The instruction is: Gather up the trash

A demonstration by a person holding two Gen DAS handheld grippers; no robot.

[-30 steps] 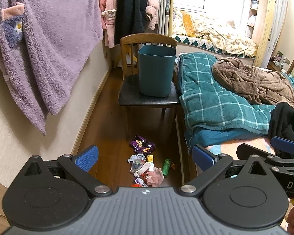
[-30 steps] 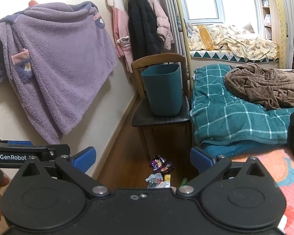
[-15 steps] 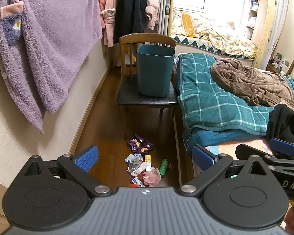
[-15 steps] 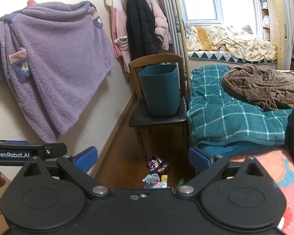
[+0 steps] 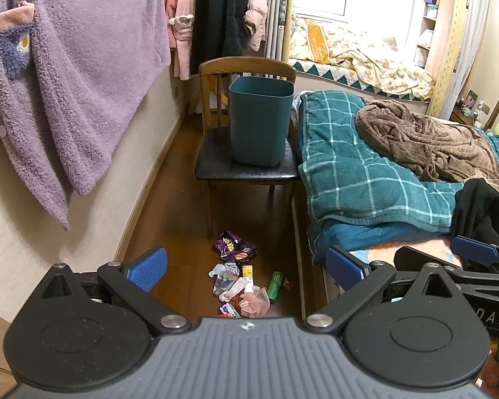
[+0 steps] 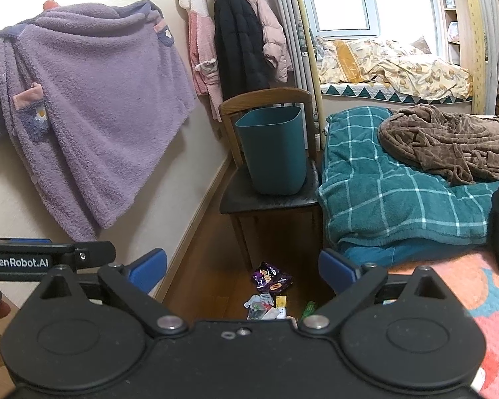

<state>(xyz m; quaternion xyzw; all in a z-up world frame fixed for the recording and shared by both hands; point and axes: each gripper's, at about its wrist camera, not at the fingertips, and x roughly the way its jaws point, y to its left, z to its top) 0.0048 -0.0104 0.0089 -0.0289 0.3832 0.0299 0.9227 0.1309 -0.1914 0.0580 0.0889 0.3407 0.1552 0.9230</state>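
Observation:
A teal waste bin [image 5: 260, 120] [image 6: 273, 150] stands upright on a wooden chair [image 5: 246, 166] [image 6: 266, 199]. On the wood floor in front of the chair lies a heap of trash: a purple snack bag [image 5: 235, 246] [image 6: 271, 276], crumpled wrappers [image 5: 230, 279] [image 6: 262, 306], a pink wad [image 5: 255, 302] and a green tube [image 5: 275, 285]. My left gripper [image 5: 246, 264] hangs open high above the heap with nothing in it. My right gripper [image 6: 243, 266] is open and empty too, held beside the left one, farther back from the trash.
A bed with a teal checked blanket [image 5: 356, 166] [image 6: 392, 193] and a brown throw [image 5: 429, 139] borders the floor strip on the right. A purple robe [image 5: 70, 76] [image 6: 96, 123] hangs on the left wall. Coats [image 5: 226, 16] hang behind the chair.
Both grippers have drifted slightly; the trash heap and chair sit a bit higher and farther left in the views. Both stay open and empty.

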